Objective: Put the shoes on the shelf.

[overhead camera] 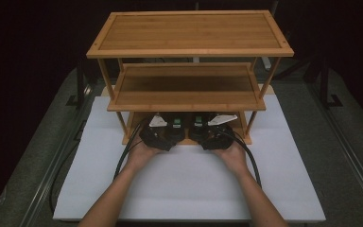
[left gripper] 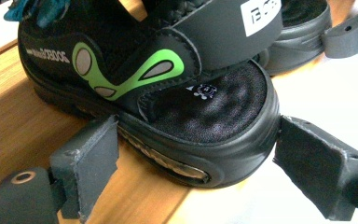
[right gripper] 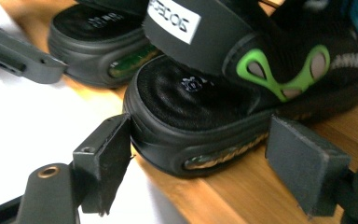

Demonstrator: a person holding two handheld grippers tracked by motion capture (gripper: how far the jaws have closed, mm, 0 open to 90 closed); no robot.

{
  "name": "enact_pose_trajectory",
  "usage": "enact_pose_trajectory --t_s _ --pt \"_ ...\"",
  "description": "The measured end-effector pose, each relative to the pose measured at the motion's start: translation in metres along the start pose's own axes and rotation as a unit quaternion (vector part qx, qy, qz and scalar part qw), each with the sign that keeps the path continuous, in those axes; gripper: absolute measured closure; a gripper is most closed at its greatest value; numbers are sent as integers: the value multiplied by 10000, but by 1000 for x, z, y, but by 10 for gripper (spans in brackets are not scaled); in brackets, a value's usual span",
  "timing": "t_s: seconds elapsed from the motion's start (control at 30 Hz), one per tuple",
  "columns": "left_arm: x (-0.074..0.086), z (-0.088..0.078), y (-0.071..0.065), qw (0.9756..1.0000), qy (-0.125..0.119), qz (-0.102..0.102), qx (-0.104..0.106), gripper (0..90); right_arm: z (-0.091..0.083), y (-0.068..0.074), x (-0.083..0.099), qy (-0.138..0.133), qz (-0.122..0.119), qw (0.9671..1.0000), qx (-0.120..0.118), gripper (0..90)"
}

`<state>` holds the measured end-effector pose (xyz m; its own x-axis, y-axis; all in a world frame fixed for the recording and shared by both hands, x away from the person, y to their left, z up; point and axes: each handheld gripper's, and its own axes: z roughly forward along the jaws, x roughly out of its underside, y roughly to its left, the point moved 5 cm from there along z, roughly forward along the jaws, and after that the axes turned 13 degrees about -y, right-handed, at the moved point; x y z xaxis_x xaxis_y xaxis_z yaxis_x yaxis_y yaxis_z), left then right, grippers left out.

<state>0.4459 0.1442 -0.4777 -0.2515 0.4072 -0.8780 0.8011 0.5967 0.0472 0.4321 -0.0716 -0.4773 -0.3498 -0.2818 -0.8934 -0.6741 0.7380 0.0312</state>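
Three bamboo tiers make up the shelf rack [overhead camera: 189, 35] that stands on a white mat [overhead camera: 189, 189], seen from the high view, with grey table margin to either side and dark surroundings beyond. Both forearms come in from the bottom edge and meet at the lowest tier, where the left gripper [overhead camera: 159, 135] and the right gripper [overhead camera: 212, 135] sit side by side under the middle board, close beneath it. What that view hides, the gripper views supply: a pair of black sandals rests heel-out on the bottom board, heels overhanging its front edge above the mat. In the left gripper view, the left gripper [left gripper: 193, 154] brackets the heel of the left sandal [left gripper: 168, 93], both pads at its sides; whether they press cannot be told. In the right gripper view, the right gripper [right gripper: 198, 154] frames the right sandal [right gripper: 223, 93], its left pad touching the heel, its right pad standing just clear. Each view catches the neighbouring sandal and the other gripper's jaw beyond.
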Motion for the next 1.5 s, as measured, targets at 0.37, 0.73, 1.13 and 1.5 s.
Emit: enact_pose_trajectory --t_s 0.37,0.73,1.13,1.5 --pt "0 7 5 9999 19 -97 -47 134 4 -13 1 -48 77 9999 53 221" --pt "-2 -1 2 9999 78 -108 -12 134 -6 -14 -3 -294 166 9994 -41 225" --pt "7 -32 -9 9993 146 -342 69 16 -46 -10 12 -136 416 9990 -32 124" --pt "30 -79 -26 9993 230 -284 50 0 -83 -11 31 -81 441 9989 133 12"
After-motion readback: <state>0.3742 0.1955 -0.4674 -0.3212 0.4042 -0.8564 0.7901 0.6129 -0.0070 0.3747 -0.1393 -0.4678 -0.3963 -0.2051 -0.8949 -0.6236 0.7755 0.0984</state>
